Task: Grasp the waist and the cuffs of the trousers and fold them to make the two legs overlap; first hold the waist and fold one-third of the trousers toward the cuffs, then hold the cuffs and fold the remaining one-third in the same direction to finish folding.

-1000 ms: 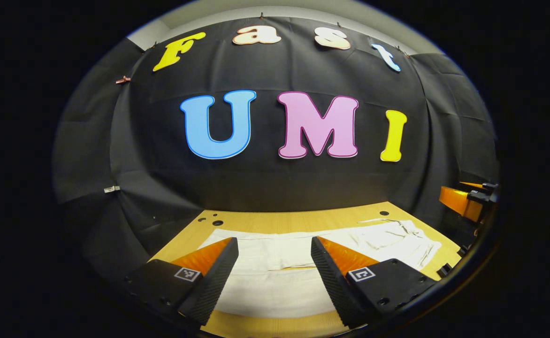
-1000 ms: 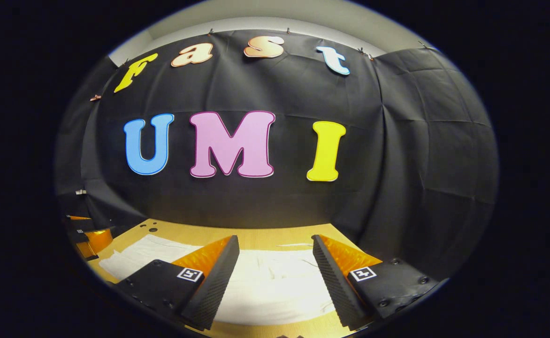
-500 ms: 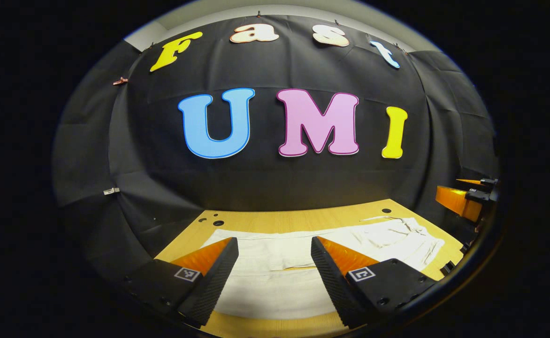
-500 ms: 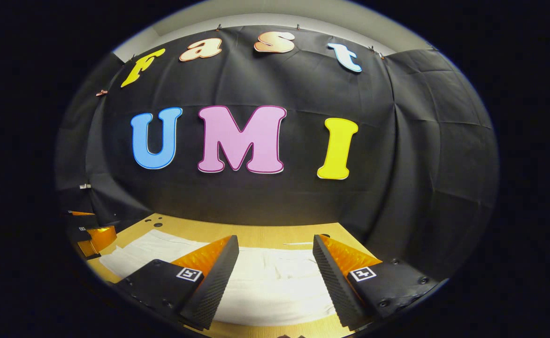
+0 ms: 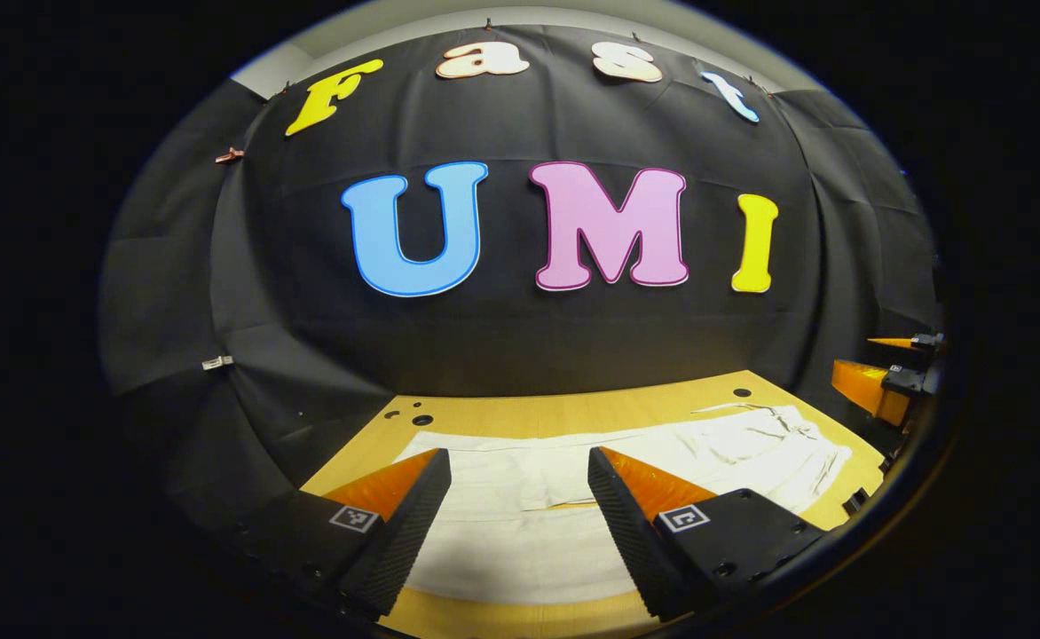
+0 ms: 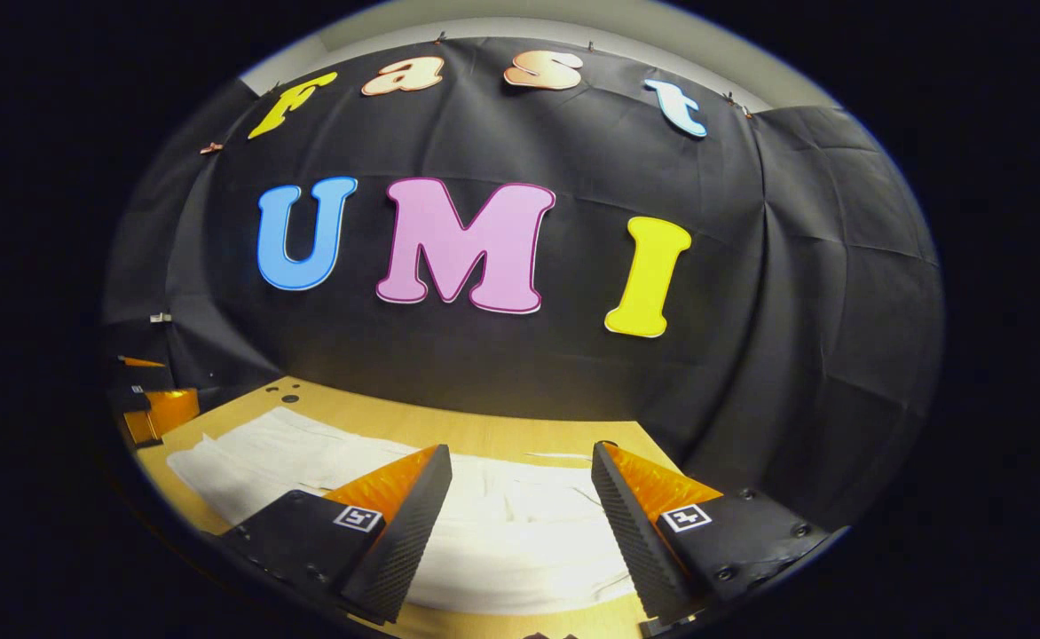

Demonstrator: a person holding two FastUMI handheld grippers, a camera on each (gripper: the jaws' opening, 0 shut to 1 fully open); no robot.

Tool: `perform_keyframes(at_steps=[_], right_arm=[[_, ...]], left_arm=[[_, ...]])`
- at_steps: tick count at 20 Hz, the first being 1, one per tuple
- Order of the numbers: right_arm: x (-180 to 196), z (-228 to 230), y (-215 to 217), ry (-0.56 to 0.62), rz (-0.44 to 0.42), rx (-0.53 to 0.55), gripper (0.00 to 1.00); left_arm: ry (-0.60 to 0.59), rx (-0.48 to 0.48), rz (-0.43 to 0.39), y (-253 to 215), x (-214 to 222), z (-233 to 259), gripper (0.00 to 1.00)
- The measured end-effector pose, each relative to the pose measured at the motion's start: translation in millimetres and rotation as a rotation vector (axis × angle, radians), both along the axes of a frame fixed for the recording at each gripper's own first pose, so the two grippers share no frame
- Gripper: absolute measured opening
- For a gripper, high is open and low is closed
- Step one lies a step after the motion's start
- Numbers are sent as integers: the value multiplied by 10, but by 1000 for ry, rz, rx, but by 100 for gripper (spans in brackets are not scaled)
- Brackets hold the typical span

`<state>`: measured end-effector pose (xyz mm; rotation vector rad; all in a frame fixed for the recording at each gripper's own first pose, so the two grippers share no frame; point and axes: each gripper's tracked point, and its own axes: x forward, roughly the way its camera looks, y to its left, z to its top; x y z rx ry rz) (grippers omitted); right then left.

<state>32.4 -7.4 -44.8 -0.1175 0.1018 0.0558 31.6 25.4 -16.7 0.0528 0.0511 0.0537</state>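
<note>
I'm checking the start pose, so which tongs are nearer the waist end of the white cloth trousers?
Right. The right tongs hover over the white cloth trousers' waist end; the left tongs hover over the legs.

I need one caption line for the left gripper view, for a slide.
Open left gripper hovers above white trousers laid flat on the wooden table, right gripper nearby.

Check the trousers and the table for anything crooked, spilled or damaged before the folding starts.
Nothing stands out. The white trousers lie spread flat on the wooden table, with only light creases at the waist end. Left gripper and right gripper hover open above them.
</note>
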Motion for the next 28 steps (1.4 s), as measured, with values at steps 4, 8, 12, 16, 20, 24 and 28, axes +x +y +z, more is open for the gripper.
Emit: perform_keyframes(at_steps=[4, 8, 12, 16, 20, 24, 28], right_arm=[[70, -86, -230, 12, 30, -120, 98], [142, -245, -590, 46, 61, -285, 97], [255, -479, -1016, 104, 108, -462, 97], [405, -826, -1426, 198, 215, -626, 98], [461, -1298, -1808, 288, 320, -775, 98], [386, -1733, -2025, 330, 499, -968, 97], [205, -2275, -2330, 402, 640, -1128, 98]], left_arm=[[8, -12, 43, 114, 13, -33, 98], [3, 18, 100, 267, -7, -52, 96], [44, 2, 137, 389, -48, -191, 97], [82, 18, 186, 468, -121, -303, 97], [113, 40, 216, 434, -171, -395, 97], [140, 38, 244, 353, -200, -496, 98], [150, 63, 261, 251, -193, -519, 98]])
